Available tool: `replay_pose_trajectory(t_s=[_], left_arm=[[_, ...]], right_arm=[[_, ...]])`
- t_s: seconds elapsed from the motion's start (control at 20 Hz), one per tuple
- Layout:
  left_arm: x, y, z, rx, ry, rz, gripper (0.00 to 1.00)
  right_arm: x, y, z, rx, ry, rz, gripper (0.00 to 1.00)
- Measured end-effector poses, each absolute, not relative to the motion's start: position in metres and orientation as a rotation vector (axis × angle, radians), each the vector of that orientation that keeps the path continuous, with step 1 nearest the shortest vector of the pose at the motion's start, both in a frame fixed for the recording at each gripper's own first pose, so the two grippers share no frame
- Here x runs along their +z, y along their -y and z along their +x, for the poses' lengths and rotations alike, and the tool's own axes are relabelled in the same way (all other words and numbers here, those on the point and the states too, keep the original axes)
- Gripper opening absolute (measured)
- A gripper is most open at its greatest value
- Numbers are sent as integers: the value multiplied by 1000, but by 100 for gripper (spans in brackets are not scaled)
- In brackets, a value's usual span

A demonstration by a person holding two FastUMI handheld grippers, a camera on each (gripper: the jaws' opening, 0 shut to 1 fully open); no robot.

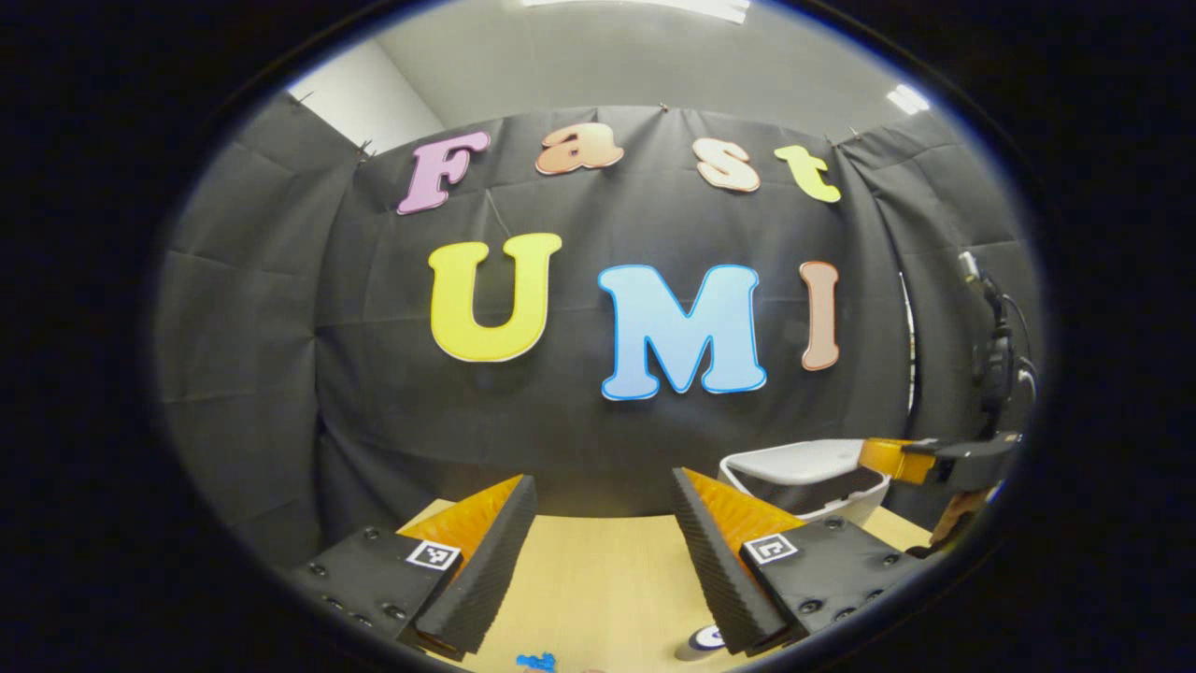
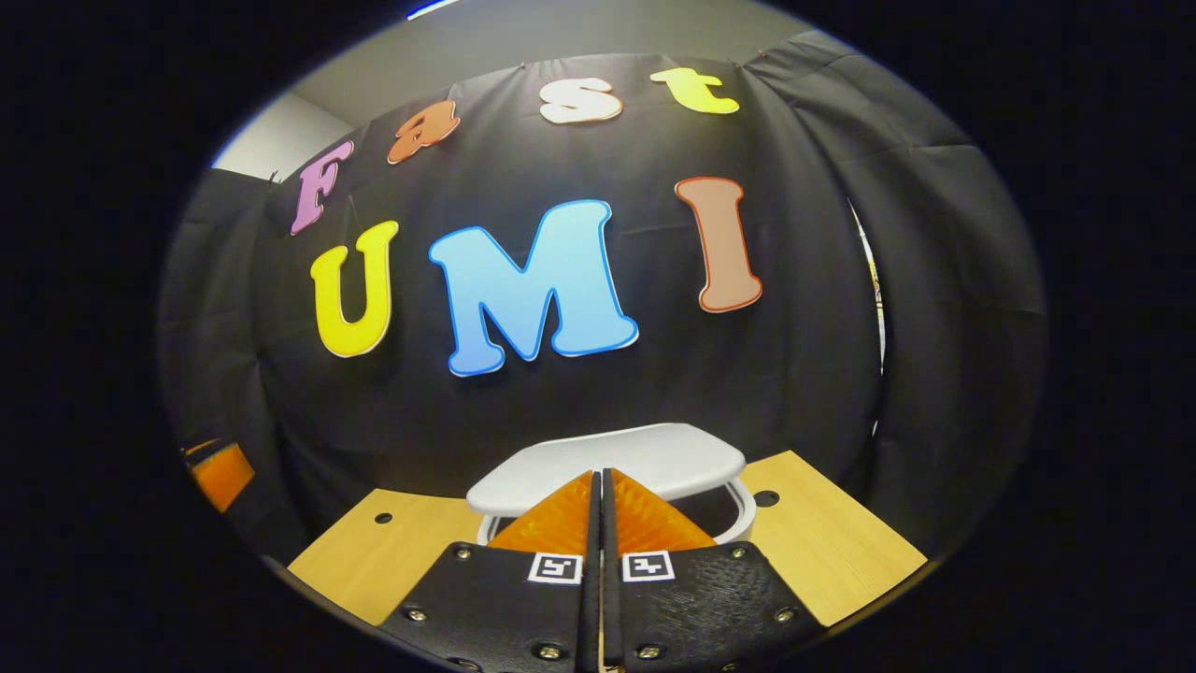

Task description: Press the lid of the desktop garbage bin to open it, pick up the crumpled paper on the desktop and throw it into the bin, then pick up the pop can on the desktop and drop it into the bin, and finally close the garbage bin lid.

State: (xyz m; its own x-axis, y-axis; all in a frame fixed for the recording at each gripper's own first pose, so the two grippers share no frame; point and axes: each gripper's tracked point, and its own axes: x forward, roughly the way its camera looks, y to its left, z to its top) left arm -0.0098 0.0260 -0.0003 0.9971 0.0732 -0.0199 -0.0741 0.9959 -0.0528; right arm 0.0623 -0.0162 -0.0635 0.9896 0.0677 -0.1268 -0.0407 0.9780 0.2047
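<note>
The right tool, its jaws closed together on nothing, points at the white oval plastic garbage bin at lower centre of the right gripper view, whose lid looks partly raised; a press off the lid's edge could slide the light bin across the pale wooden surface. The left tool hangs open and empty. I can read no brand or label on the bin; the tool bodies carry only square black-and-white markers.

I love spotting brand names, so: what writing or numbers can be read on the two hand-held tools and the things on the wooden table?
No readable words or numbers.
Black-and-white square tags on left gripper and right gripper: patterns, no text.
White plastic bin: no writing shows.
Round grey object: mark cut off, unreadable.
</note>
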Motion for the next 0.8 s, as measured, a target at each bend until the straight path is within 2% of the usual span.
replay_pose_trajectory(t_s=[0.4,0.45,0.6,0.65,0.8], left_arm=[[-9,-30,-10,74,-32,-63,94],[-9,-29,-11,69,-32,-62,97],[-11,-30,-13,62,-32,-52,97],[-11,-30,-12,59,-33,-51,94],[-14,-31,-18,39,-27,-58,94]], right_arm=[[-43,13,47,76,-101,194,2],[-36,10,45,80,-90,184,1],[-22,2,38,83,-54,151,1],[-18,-2,36,90,-44,147,1],[-9,-8,28,100,-25,131,1]])
